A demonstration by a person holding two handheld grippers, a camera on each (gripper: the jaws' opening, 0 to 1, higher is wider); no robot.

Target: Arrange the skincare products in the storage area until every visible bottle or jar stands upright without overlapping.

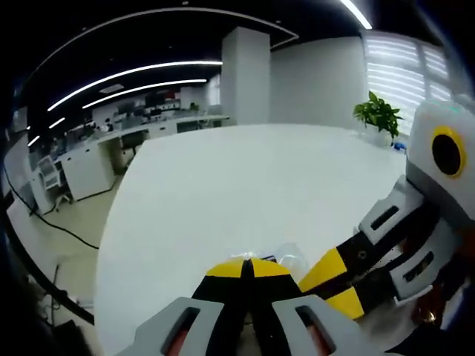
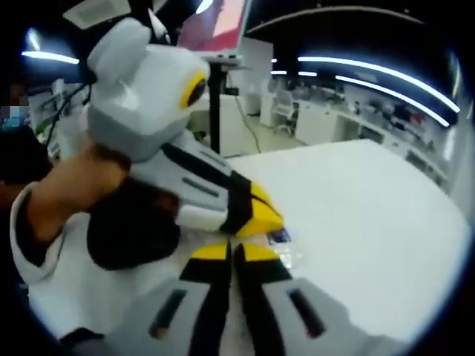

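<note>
Skincare product (image 1: pixel 286 256) — clear, glinting, with a dark label — beyond two grippers' closed, empty jaws.

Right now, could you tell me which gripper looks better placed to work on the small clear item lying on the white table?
It is roughly even. The left gripper and right gripper both have jaws together, tips meeting at the clear item on the table. I'd lean left.

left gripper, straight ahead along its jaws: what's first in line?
Likely the small clear plastic item lying just past the left gripper tips; depth is unclear. Beyond it, bare white table. The right gripper sits off to the side.
</note>
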